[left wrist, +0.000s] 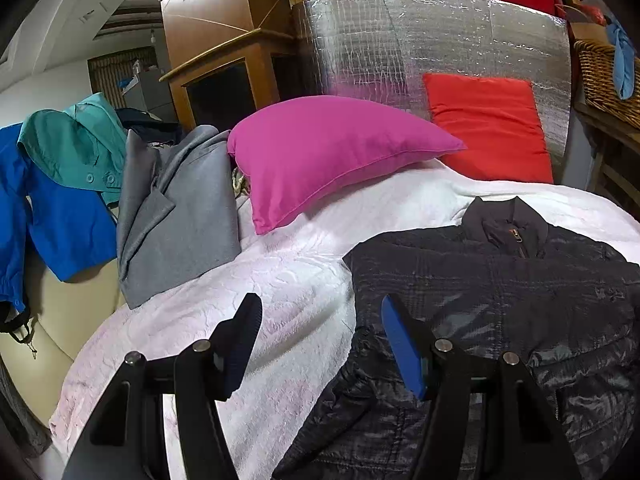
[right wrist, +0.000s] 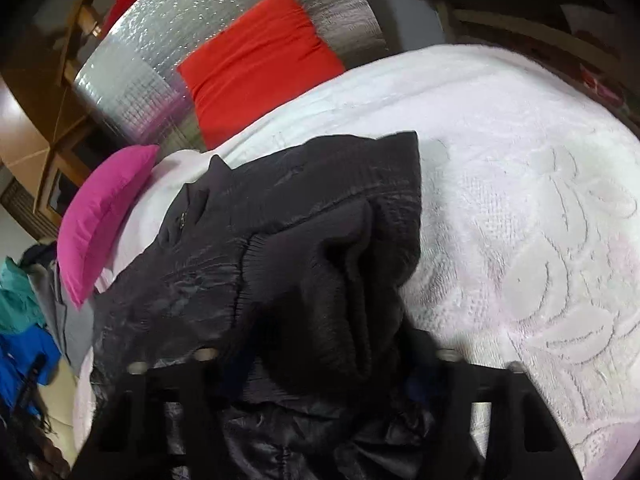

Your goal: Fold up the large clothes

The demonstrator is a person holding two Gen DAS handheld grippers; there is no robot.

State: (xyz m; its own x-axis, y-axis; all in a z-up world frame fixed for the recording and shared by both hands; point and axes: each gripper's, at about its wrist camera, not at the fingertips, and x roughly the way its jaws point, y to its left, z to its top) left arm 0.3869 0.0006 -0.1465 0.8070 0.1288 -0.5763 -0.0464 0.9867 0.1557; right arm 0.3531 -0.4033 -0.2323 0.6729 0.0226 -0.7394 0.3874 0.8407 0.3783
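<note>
Bunched at bottom centre, the jacket [right wrist: 320, 264] sleeve hides my right gripper [right wrist: 320, 364], presumably clamped for folding; my left gripper [left wrist: 320, 320] gapes empty.

A white textured bedspread [left wrist: 304, 280] covers the bed, carrying a black puffer jacket [left wrist: 500, 300] near right, a grey coat [left wrist: 180, 216] left, and a magenta pillow [left wrist: 328, 152] and red cushion [left wrist: 492, 128] far.

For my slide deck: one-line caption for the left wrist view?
Open left gripper hovers over the edge of a black puffer jacket spread on a white blanket.
</note>
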